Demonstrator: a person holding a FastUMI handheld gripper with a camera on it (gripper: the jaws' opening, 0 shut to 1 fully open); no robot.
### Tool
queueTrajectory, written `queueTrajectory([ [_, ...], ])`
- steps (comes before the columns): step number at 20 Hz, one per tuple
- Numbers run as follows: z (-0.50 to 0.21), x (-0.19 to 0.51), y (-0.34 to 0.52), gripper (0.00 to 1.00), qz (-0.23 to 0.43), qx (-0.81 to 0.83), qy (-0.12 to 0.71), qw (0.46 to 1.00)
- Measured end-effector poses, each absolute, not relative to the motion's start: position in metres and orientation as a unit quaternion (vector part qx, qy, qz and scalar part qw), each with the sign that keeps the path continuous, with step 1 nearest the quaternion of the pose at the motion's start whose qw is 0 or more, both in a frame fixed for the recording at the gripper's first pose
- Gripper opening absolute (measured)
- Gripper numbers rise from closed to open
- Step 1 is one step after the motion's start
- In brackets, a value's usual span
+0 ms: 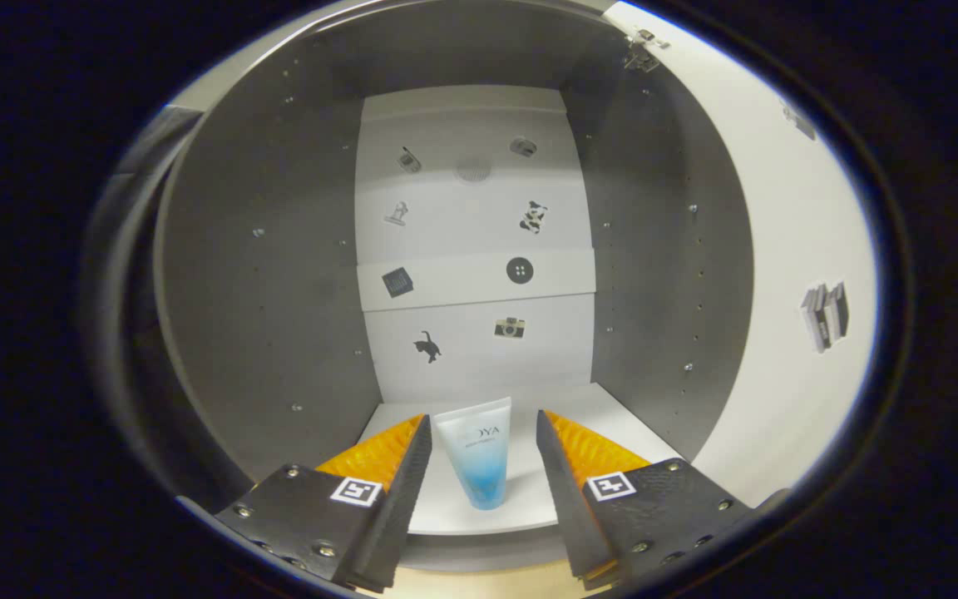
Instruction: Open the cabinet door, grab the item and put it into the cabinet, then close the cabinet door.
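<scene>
Here, the hand-held gripper (pixel 483 453) is spread wide and grips nothing; the white-and-blue plastic tube (pixel 479 453) stands cap-down between its fingers, touching neither, on the white bottom shelf (pixel 612 416) of the grey-walled cabinet (pixel 263 274), white door (pixel 787 274) open at 3 o'clock.

The gripper (pixel 483 449) has two wedge-shaped fingers with ribbed inner faces, set on dark textured plates with silver screws, each bearing a square black-and-white marker.

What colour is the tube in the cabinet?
White fading to blue, tube, in the gripper view.
</scene>
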State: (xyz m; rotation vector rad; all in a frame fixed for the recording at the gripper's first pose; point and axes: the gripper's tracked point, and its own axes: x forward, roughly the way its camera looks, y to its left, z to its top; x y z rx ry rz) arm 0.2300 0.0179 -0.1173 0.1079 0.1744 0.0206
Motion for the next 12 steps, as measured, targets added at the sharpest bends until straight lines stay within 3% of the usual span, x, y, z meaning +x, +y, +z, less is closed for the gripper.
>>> queueTrajectory([
  [12,-0.074,0.07,-0.03,0.75,-0.006,0.032,0.074,0.997],
])
